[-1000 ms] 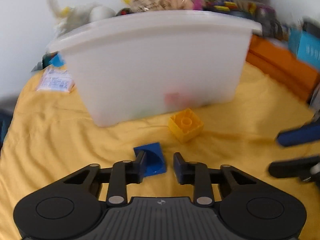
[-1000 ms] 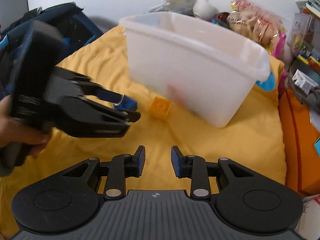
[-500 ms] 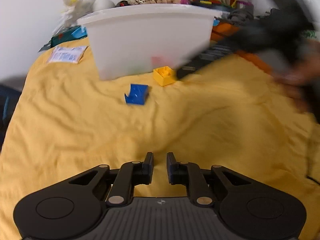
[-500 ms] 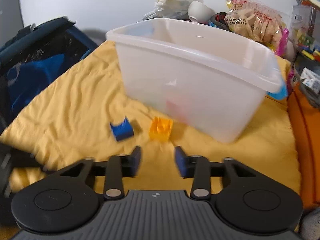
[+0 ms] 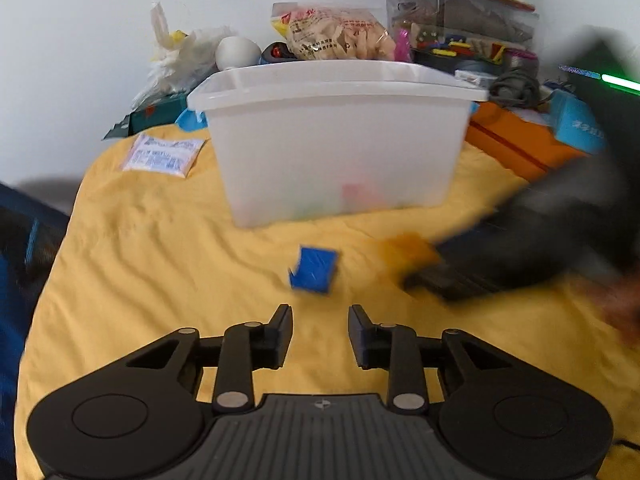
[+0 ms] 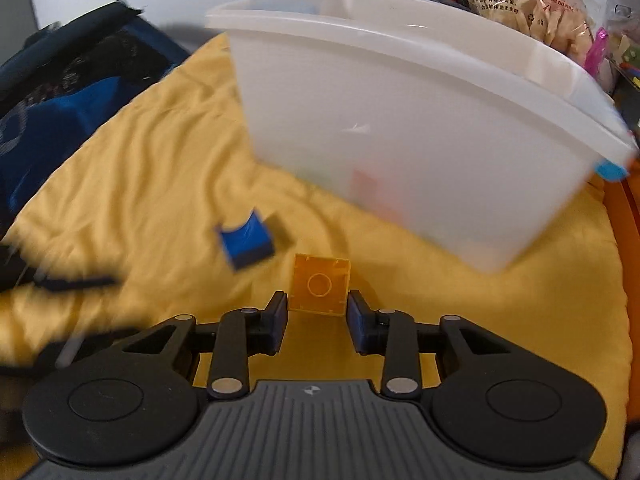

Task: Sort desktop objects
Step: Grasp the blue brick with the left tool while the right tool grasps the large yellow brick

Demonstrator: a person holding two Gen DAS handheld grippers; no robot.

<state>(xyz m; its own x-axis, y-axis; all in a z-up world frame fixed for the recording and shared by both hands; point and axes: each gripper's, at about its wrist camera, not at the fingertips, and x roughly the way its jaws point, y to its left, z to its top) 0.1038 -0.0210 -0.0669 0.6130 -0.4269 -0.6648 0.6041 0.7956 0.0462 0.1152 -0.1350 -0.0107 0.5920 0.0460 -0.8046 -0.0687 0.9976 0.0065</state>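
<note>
A blue block (image 5: pixel 314 269) lies on the yellow cloth (image 5: pixel 140 260) just ahead of my open left gripper (image 5: pixel 319 322). It also shows in the right wrist view (image 6: pixel 247 244). A yellow block (image 6: pixel 321 283) sits at the tips of my open right gripper (image 6: pixel 317 311), between the fingers, which do not press it. In the left wrist view the yellow block (image 5: pixel 408 250) is blurred at the tip of the right gripper (image 5: pixel 448 276). A translucent white bin (image 5: pixel 340 136) stands behind both blocks, with faint coloured items inside.
A white sachet (image 5: pixel 162 156) lies left of the bin. Snack bags (image 5: pixel 336 36), a plastic bag (image 5: pixel 176 56), clear boxes (image 5: pixel 460 24) and an orange box (image 5: pixel 516 140) crowd the back and right. A dark blue bag (image 6: pixel 60 92) lies off the cloth's left edge.
My left gripper opened wider and moved closer to the blue block. My right gripper moved forward and down until the yellow block sits between its fingertips.
</note>
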